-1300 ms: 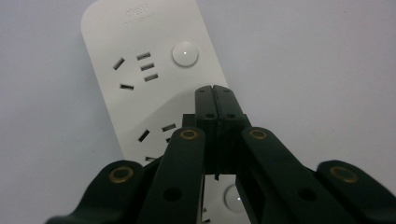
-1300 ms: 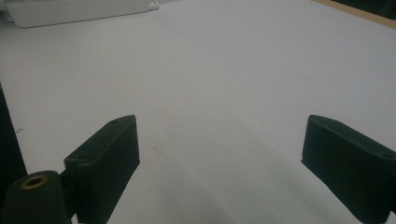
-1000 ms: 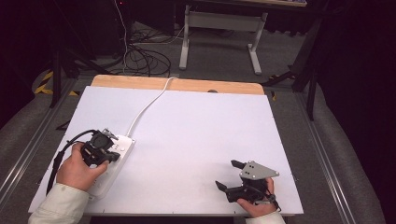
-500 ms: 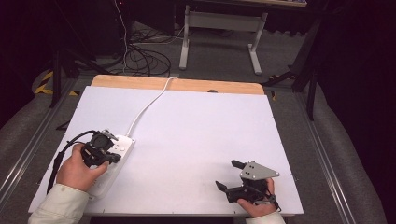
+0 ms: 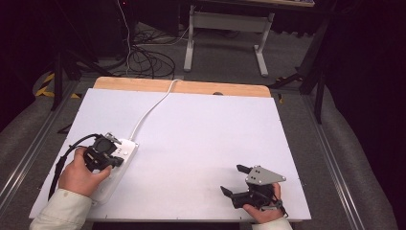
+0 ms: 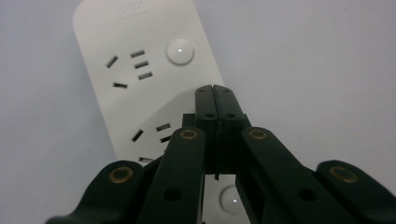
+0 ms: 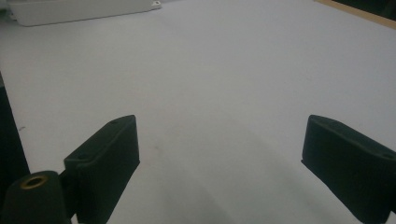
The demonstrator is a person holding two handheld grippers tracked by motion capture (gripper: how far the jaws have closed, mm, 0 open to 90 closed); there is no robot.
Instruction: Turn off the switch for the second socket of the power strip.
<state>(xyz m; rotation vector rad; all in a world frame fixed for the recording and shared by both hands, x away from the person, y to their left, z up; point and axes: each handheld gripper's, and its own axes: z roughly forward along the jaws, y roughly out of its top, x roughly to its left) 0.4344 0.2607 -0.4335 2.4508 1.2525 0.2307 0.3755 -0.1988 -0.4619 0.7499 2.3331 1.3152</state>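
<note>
- One white power strip [image 5: 116, 165] lies near the white table's [image 5: 201, 143] left edge, its cord [image 5: 152, 109] running to the far wooden strip.
- Left gripper [image 6: 215, 95], jaws pressed together, hovers over the power strip.
- Right gripper [image 5: 232, 179], jaws spread and empty, rests well apart from the power strip.
- Cables [image 5: 143, 57] litter the grey floor beyond.

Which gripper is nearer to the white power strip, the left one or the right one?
The left. The left gripper hangs directly over the power strip, its jaws shut, above the sockets. The right gripper sits far across the table near the front right corner, jaws open.

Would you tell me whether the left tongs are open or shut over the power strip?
Shut. In the left gripper view the left tongs have both jaws pressed together with nothing between them, above the white power strip.
</note>
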